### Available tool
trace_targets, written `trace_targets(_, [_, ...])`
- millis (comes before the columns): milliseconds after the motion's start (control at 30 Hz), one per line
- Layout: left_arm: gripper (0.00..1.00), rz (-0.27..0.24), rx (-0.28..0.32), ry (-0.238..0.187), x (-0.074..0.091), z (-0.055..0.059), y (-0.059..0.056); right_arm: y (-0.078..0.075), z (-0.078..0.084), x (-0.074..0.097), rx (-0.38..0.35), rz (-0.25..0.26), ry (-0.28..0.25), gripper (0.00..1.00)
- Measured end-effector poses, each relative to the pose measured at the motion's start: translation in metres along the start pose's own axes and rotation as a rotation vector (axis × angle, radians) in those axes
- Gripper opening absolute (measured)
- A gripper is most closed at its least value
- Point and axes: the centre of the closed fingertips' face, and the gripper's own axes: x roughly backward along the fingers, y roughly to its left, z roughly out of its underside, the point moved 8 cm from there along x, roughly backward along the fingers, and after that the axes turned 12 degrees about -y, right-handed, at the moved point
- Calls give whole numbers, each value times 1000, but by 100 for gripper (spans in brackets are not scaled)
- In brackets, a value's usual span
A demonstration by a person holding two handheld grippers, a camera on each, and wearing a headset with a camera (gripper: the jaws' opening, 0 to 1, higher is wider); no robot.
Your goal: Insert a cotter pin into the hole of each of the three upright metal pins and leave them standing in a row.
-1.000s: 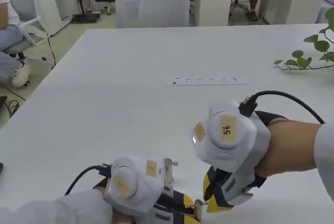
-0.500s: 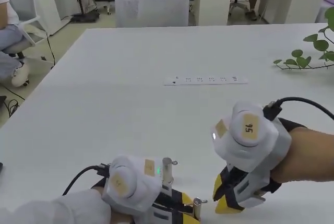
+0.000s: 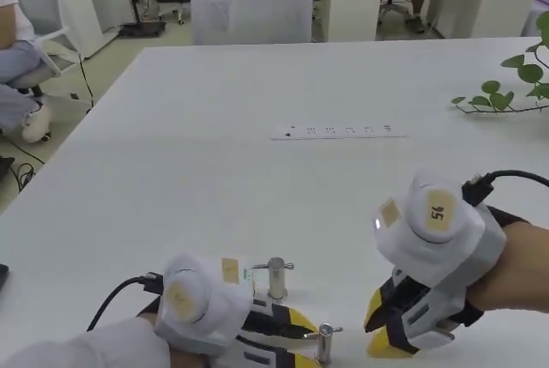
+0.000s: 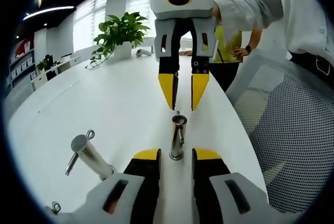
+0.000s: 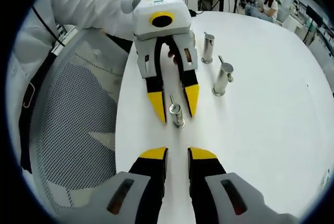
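Metal pin [image 5: 176, 113] upright on counter [image 5: 250, 130], flanked by left hand-held gripper [image 5: 174, 110], jaws open; cotter pin [image 3: 336, 328] apparently in. Right hand-held gripper [image 4: 182, 101] open, empty. Withdraw straight back; don't clip the pin.

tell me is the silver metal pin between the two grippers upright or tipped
Upright: the silver metal pin stands on its base on the white table.
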Motion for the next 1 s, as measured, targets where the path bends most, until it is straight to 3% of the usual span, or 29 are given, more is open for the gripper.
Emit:
trace_targets(333, [34,-58,50,-44,25,-1,-9,6,4,-8,-59,27,-129,25])
trace_targets(500, [39,-81,59,-61,39,-5,-14,7,12,-16,-72,40,-144,28])
trace_targets(667, [44,-108,71,-82,56,-10,-18,7,11,-19,-81,48,-232,28])
trace_targets(867, [50,-149,77,-100,74,-11,-22,8,13,-23,-102,46,-251,28])
trace_targets(1000, [55,-203,93,-123,90,-9,-25,8,10,-26,-105,52,-278,29])
